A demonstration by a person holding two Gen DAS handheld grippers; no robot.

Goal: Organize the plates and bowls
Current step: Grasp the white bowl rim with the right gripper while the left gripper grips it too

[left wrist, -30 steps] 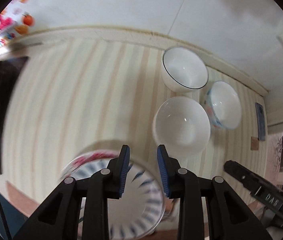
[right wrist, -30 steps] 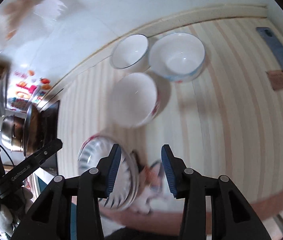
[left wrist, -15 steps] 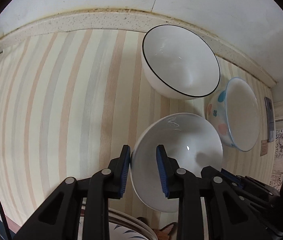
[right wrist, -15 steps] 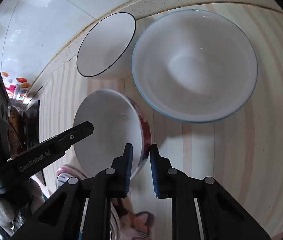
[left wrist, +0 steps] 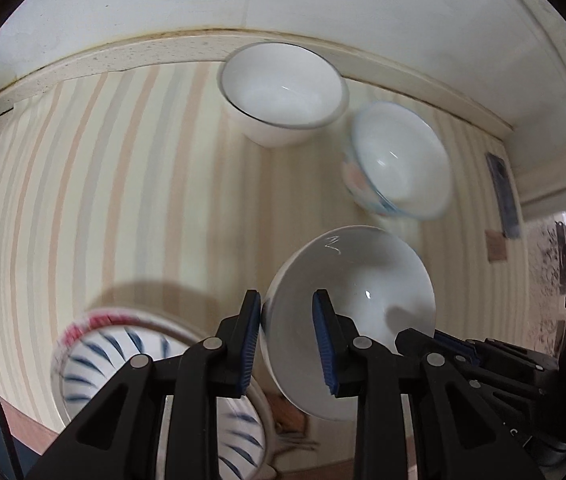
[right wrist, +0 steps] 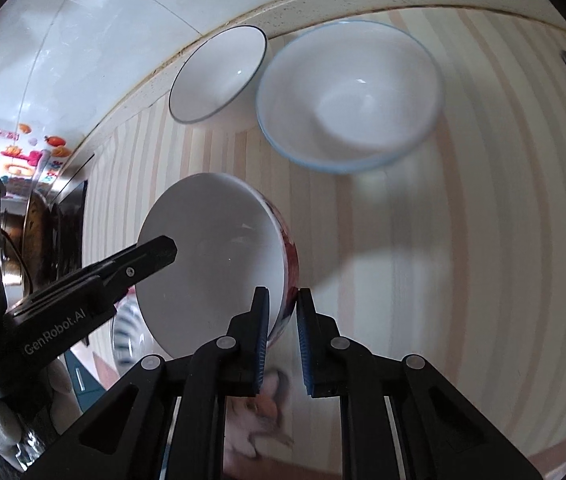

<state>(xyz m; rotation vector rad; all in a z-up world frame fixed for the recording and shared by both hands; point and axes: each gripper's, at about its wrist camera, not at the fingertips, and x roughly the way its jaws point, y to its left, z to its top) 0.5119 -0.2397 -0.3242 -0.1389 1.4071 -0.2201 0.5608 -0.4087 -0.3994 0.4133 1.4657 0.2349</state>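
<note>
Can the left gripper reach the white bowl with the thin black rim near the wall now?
Probably not yet. The left gripper is shut on the rim of a plain white bowl, which the right gripper also grips; the black-rimmed bowl stands apart.

Three bowls (left wrist: 349, 312); one plate (left wrist: 123, 364)

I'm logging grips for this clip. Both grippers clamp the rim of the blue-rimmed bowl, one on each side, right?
Not quite. Both the left gripper and the right gripper clamp the red-patterned bowl, one on each side. The blue-rimmed bowl sits untouched beside the black-rimmed bowl. The right wrist view shows this.
</note>
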